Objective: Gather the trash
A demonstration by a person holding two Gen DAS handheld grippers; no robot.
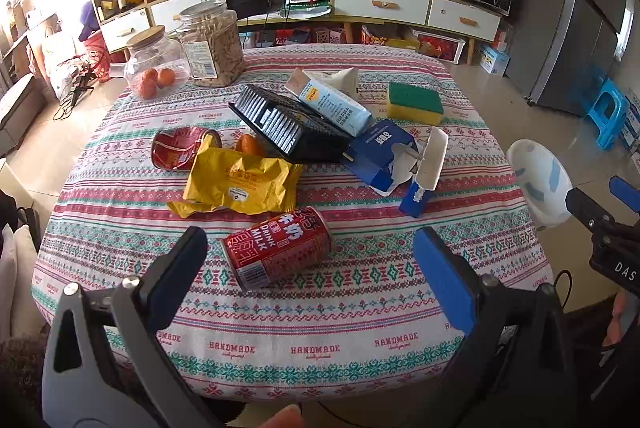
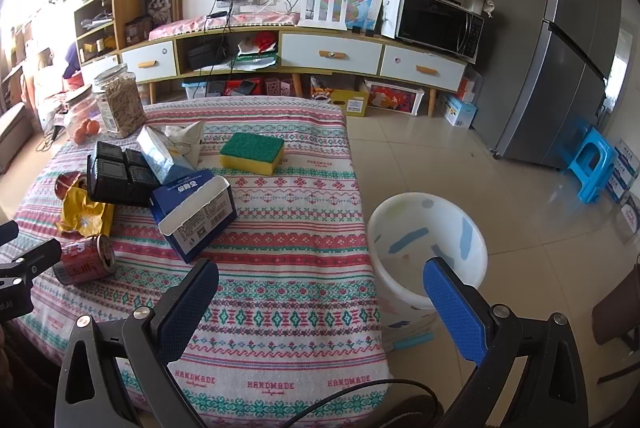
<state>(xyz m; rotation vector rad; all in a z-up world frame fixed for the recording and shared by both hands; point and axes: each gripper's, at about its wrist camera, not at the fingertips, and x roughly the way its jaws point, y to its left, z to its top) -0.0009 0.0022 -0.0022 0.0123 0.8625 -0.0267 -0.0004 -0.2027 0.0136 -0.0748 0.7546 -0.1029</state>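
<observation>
Left claw (image 1: 310, 260): wide open, nothing held, hovers low over near edge of worktop (image 1: 280, 340), lined up w/ red milk can (image 1: 276, 248).
Right claw (image 2: 320, 304): wide open, empty, over worktop's right edge, white bin (image 2: 428, 248) on floor just beyond.
Red milk can: on its side, nearest trash item, between left claw's fingers in view but not touching. Prob. empty, so light; thin metal, stiff round the body yet dents if squeezed hard; smooth, rolls easily. Best hold: across mid-body, pads square to curve.
Yellow wrapper (image 1: 240, 184): crumpled, just behind can. Soft, very light, crinkly; pinch a raised fold, not the flat part.
Second red can (image 1: 180, 148): crushed, partly under wrapper; irregular, grab at flattened waist.
Black tray (image 1: 280, 124): tilted, leans on pile; light, flexy plastic, take by rim.
Milk carton (image 1: 332, 104): lies on tray; light card, squeezable.
Blue box (image 2: 196, 212): torn open, near worktop centre; soft card, grip across side walls.
Sponge (image 2: 252, 152), jars (image 1: 212, 44): prob. not trash, leave.
Stage: early, pile untouched, bin looks empty.
</observation>
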